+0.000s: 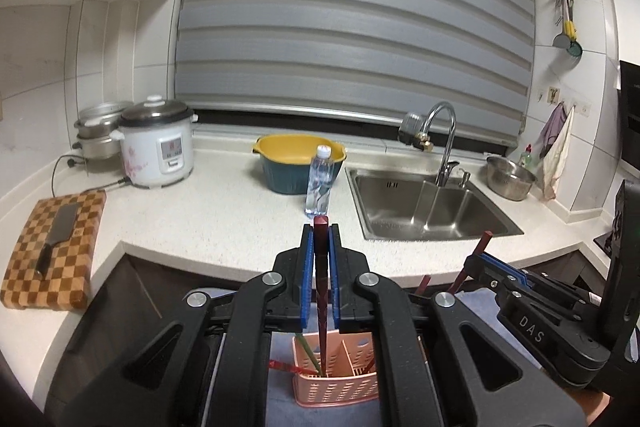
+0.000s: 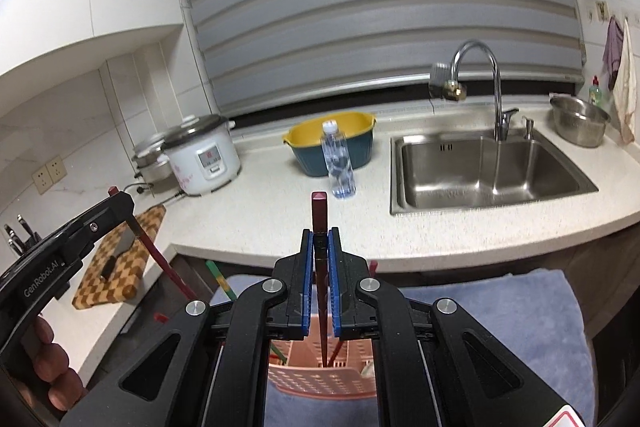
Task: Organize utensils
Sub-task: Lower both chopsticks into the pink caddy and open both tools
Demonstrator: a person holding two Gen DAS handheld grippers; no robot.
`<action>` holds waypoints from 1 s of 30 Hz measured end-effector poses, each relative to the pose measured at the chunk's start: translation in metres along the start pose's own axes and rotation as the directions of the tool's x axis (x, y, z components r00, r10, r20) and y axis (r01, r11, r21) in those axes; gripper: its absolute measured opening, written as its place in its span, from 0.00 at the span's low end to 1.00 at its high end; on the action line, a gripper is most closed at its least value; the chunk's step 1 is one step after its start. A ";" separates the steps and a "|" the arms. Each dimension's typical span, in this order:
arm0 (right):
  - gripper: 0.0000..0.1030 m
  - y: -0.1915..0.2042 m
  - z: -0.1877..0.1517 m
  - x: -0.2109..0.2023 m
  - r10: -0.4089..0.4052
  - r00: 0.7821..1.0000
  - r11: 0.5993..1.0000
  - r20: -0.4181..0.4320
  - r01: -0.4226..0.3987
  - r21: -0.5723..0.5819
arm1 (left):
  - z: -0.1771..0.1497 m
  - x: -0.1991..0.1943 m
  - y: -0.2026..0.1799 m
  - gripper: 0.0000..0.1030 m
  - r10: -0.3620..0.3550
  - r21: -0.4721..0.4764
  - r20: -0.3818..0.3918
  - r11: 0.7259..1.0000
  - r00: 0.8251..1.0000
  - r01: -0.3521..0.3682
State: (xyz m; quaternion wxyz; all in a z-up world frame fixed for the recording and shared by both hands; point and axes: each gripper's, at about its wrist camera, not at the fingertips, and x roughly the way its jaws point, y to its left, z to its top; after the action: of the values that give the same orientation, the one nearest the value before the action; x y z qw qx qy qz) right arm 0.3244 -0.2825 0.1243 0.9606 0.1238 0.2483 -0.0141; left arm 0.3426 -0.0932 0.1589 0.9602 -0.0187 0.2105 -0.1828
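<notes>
Left wrist view: the left gripper (image 1: 321,239) has its blue pads (image 1: 306,275) clamped on a dark red chopstick (image 1: 321,291) that stands upright, its lower end going down into a pink holder (image 1: 336,385) at 6 o'clock. The holder sits on a blue cloth (image 1: 476,301) and already contains a green stick (image 1: 311,357) and other red ones. At 3 o'clock the right gripper (image 1: 478,261) shows side-on, pinching a second chopstick (image 1: 482,241).

Right wrist view: the right gripper (image 2: 321,241) is likewise closed on its chopstick (image 2: 320,227), upright over the holder (image 2: 320,375), tip inside a compartment. At 9 o'clock the left gripper (image 2: 120,203) grips its chopstick (image 2: 160,259), tilted.

Beyond, at 12 o'clock on the counter (image 1: 224,211), stand a water bottle (image 1: 319,183) and a yellow-and-teal basin (image 1: 298,163); a rice cooker (image 1: 156,143) is at 10 o'clock, a sink (image 1: 428,207) at 2 o'clock, and a checkered board (image 1: 52,247) with a cleaver (image 1: 58,235) at 9 o'clock.
</notes>
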 end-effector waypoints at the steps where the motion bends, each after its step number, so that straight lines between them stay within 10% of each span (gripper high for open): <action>1: 0.07 -0.001 -0.003 0.004 -0.004 1.000 1.000 -0.010 0.004 -0.001 | -0.002 0.002 0.001 0.07 0.001 -0.002 -0.006 1.000 1.000 -0.001; 6: 0.09 -0.004 -0.008 0.004 -0.019 1.000 1.000 -0.022 0.019 -0.008 | -0.007 0.002 0.004 0.08 0.015 -0.014 -0.007 1.000 1.000 -0.015; 10: 0.30 -0.004 -0.003 -0.009 -0.027 1.000 1.000 0.015 0.027 0.000 | -0.006 -0.006 0.002 0.33 0.050 -0.007 0.007 0.999 0.999 -0.050; 30: 0.33 0.014 -0.056 -0.111 -0.024 1.000 0.999 0.010 0.025 -0.045 | -0.041 -0.097 -0.016 0.53 0.098 0.056 -0.013 0.994 0.995 -0.097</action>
State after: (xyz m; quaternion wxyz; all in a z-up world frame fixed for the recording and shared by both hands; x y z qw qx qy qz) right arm 0.2021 -0.2594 0.1333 0.9641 0.0989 0.2456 -0.0208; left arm 0.2382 -0.0719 0.1617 0.9664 0.0195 0.2135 -0.1415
